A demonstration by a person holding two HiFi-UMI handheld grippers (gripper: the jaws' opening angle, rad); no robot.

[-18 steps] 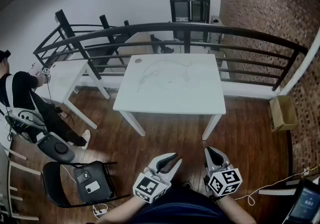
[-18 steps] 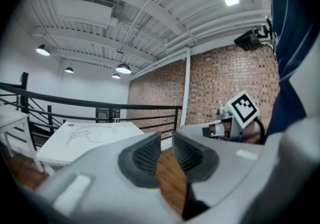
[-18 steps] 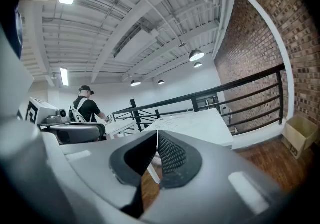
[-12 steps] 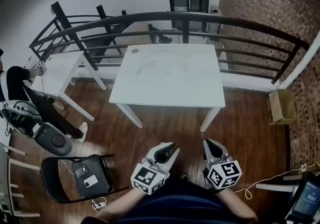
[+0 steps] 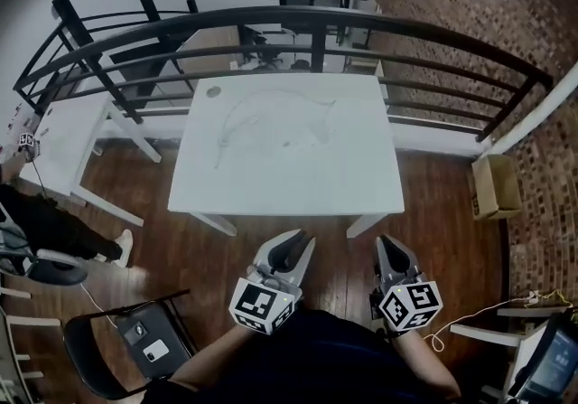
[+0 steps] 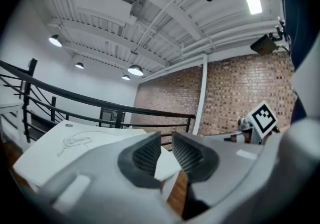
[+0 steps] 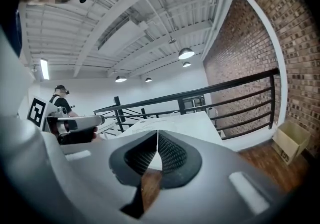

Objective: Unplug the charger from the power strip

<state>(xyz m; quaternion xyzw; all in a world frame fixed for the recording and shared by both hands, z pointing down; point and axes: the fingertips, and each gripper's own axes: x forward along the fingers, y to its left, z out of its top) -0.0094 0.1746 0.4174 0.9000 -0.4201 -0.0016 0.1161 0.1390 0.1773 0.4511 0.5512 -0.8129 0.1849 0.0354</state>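
A white table (image 5: pixel 289 176) stands ahead of me with a thin pale cable (image 5: pixel 271 117) lying in loops on its top. I cannot make out a charger or a power strip at this distance. Both grippers hang over the wooden floor, short of the table's near edge. My left gripper (image 5: pixel 291 248) (image 6: pixel 166 138) is open by a narrow gap with nothing between its ribbed pads. My right gripper (image 5: pixel 390 253) (image 7: pixel 157 135) is shut and empty, its pads meeting at the tips. The table top (image 6: pixel 45 150) (image 7: pixel 185 123) shows beyond the jaws in both gripper views.
A dark curved railing (image 5: pixel 316 27) runs behind the table. A second white table (image 5: pixel 63 136) and a seated person (image 5: pixel 45 230) are at the left, a black chair (image 5: pixel 135 339) at the near left. A cardboard box (image 5: pixel 495 185) and a floor cable (image 5: pixel 461 321) lie at the right.
The head view has moved nearer the table and swung right, so the person at the left slides toward the edge. The left gripper's jaws look narrower than before. Both grippers stay before my body.
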